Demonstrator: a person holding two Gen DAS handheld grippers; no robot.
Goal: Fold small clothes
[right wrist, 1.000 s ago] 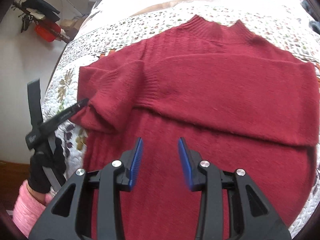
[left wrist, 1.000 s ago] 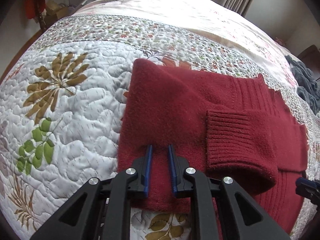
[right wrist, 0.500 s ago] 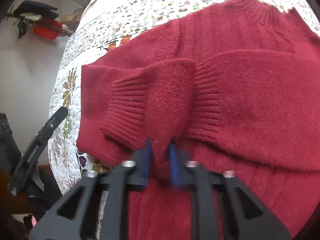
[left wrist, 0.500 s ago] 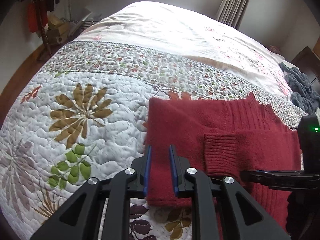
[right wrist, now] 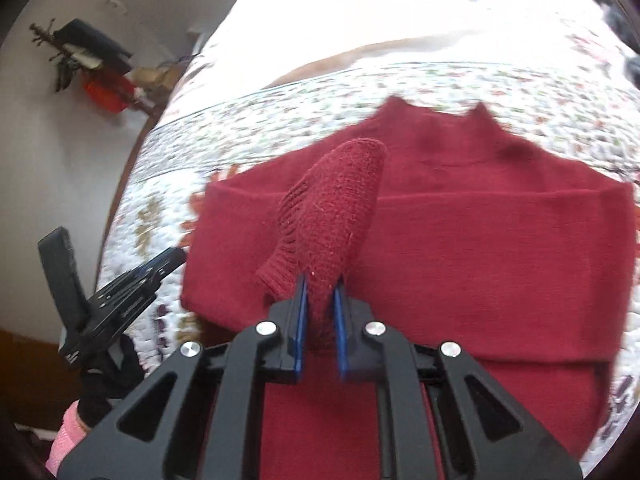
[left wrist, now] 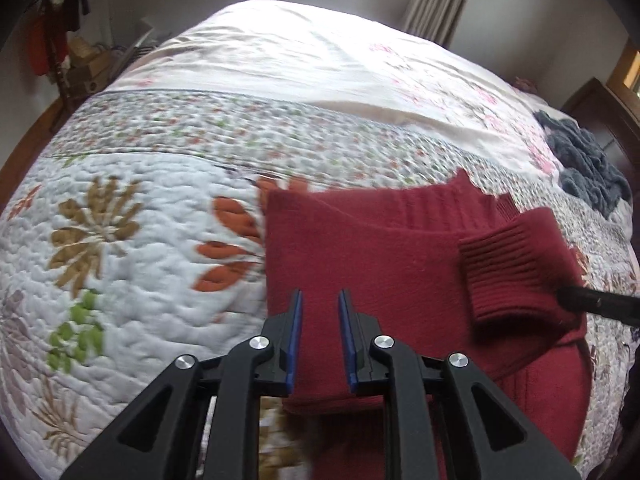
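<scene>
Writing: none you can read; there are faint marks on the side of your left gripper in the right wrist view, too blurred to make out.
Right gripper (right wrist: 320,330): you hold it low over the sweater's lower half, pointing toward the collar. The blue pads are pinched tight on the sleeve cuff (right wrist: 320,232), with only the thickness of the knit between them.
Sleeve cuff: lifted clear of the body of the sweater, standing up from your jaws in a ribbed hump. In the left wrist view the same cuff (left wrist: 516,272) hangs raised at the right, with a black fingertip of your right gripper (left wrist: 600,304) against it.
Left gripper (left wrist: 320,340): hovers over the near left corner of the sweater, tilted down toward it. Jaws stand a narrow gap apart and hold nothing; red knit shows between the pads.
Left hand (right wrist: 108,388): black glove, pink sleeve at the wrist, low at the left edge of the right wrist view.
Sweater (left wrist: 380,264): dark red, lying flat on the quilt (left wrist: 140,240), collar (right wrist: 444,136) away from you, the other sleeve folded straight across the chest.
Quilt: white with brown, orange and green leaf print, a small-flower band beyond the sweater.
Grey cloth (left wrist: 584,164): bunched at the far right of the bed, well apart from the sweater.
</scene>
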